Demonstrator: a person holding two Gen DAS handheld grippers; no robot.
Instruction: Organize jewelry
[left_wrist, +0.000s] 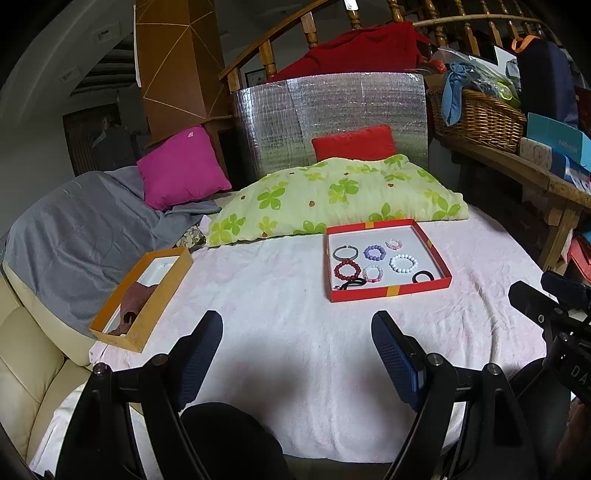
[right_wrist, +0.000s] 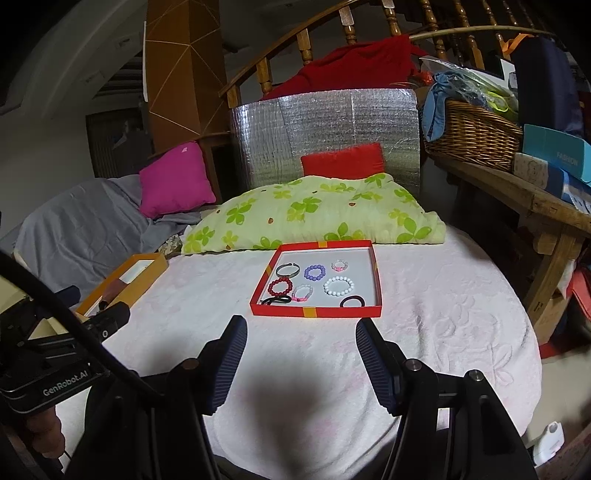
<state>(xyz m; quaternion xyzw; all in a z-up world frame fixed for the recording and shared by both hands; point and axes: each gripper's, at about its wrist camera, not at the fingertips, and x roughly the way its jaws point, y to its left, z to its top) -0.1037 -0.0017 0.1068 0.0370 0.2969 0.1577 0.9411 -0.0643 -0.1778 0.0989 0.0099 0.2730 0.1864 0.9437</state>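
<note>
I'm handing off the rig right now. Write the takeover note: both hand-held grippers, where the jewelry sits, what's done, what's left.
Left hand-held gripper: open, empty, above the white blanket.
Right hand-held gripper: open, empty, just short of the red tray.
Red tray holds the bracelets in spaced rows: grey cuff, purple, white, dark red, two pinkish ones, plus dark hair ties along the near edge.
Orange box, left, holds a brown cloth.
Left: can't tell what remains; check the box.

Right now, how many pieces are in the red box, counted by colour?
In the red box:
Grey bangle: 1
Purple bracelet: 1
Dark red bracelet: 1
White bracelet: 1
Pink and clear bracelets: 2
Black hair ties: 2
Total: 8
</note>
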